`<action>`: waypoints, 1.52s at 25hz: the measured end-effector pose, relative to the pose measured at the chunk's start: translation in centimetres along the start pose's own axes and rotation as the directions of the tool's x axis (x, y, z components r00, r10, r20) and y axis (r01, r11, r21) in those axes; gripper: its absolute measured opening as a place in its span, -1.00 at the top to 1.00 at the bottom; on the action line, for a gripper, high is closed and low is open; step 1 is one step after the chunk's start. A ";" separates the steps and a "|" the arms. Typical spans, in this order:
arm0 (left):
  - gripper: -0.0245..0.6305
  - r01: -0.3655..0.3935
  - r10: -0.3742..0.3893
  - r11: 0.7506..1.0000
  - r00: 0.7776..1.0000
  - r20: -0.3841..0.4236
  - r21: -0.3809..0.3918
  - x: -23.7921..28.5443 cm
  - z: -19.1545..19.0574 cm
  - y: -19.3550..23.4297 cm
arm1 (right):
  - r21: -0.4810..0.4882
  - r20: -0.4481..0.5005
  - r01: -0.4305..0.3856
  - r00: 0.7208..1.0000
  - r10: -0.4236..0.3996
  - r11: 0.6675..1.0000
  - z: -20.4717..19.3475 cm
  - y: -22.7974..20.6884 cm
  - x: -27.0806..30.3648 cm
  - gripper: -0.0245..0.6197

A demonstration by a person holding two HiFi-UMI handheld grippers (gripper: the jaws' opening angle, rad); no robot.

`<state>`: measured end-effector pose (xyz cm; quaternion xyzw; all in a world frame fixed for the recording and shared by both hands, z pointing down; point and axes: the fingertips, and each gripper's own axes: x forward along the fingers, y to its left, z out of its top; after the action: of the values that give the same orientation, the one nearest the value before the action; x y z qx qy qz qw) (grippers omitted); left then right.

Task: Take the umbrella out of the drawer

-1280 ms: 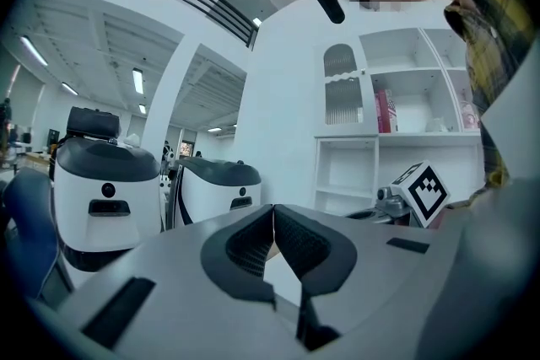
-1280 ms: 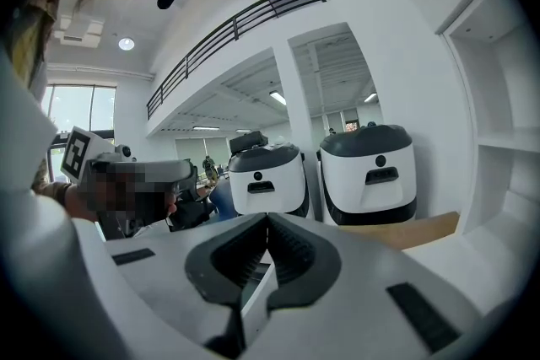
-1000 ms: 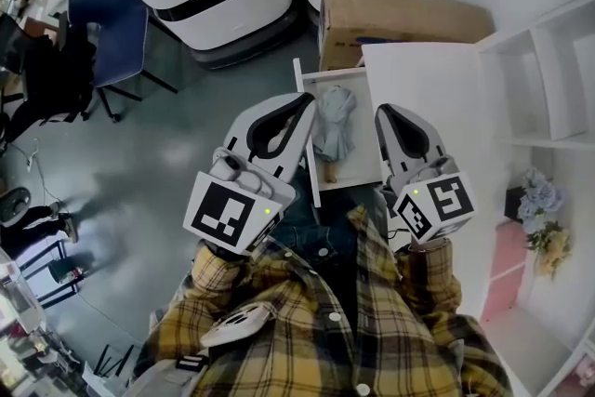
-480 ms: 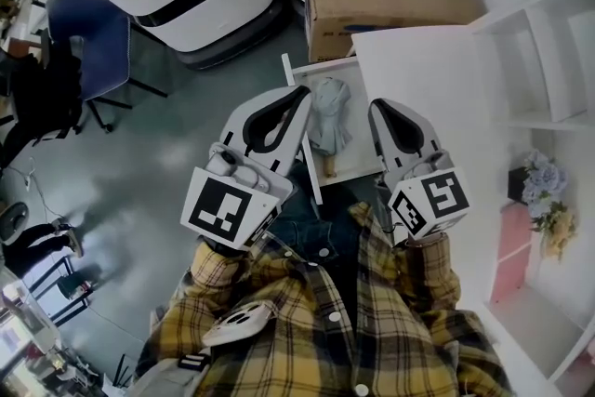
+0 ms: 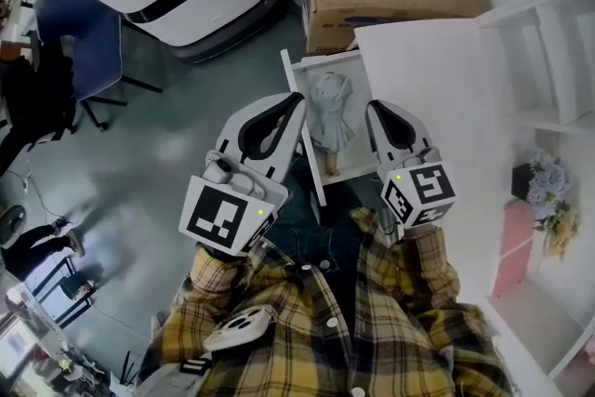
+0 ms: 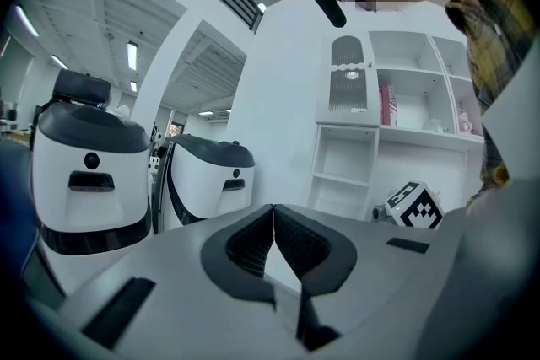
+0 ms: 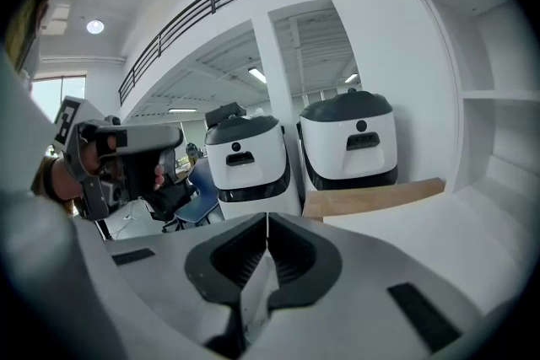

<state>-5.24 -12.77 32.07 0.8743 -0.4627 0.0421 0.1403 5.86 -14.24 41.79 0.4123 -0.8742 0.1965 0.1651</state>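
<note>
Umbrella position: folded umbrella (image 5: 330, 112) lies in the open drawer (image 5: 316, 62), with its handle end toward 6 o'clock.
Handling: judged light, with soft, loose cloth over a stiff core.
Best hold: the handle or the bundled middle.
Left claw (image 6: 272, 206): tips pressed together, empty, at the umbrella's 9 o'clock.
Right claw (image 7: 267, 217): tips pressed together, empty, at its 3 o'clock.
</note>
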 end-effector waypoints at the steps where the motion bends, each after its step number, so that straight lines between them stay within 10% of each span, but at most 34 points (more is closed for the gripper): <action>1: 0.86 -0.001 0.001 1.000 1.000 -0.007 -0.006 0.0 -0.4 0.2 | 0.005 -0.016 0.009 1.000 -0.009 1.000 -0.8 -0.3 0.5 0.87; 26: 0.86 -0.083 0.077 0.995 0.991 -0.112 -0.047 1.1 -8.6 6.4 | 0.125 -0.290 0.071 0.956 -0.031 0.990 -16.5 -1.7 10.6 0.86; 38: 0.86 -0.088 0.090 0.996 0.993 -0.072 0.031 1.9 -10.6 6.0 | 0.160 -0.401 0.093 0.916 -0.021 0.983 -22.8 -1.5 12.5 0.23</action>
<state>-8.51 -14.41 43.87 0.8526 -0.4951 0.0867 0.1431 2.38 -12.41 67.51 0.4021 -0.7891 0.3475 0.3080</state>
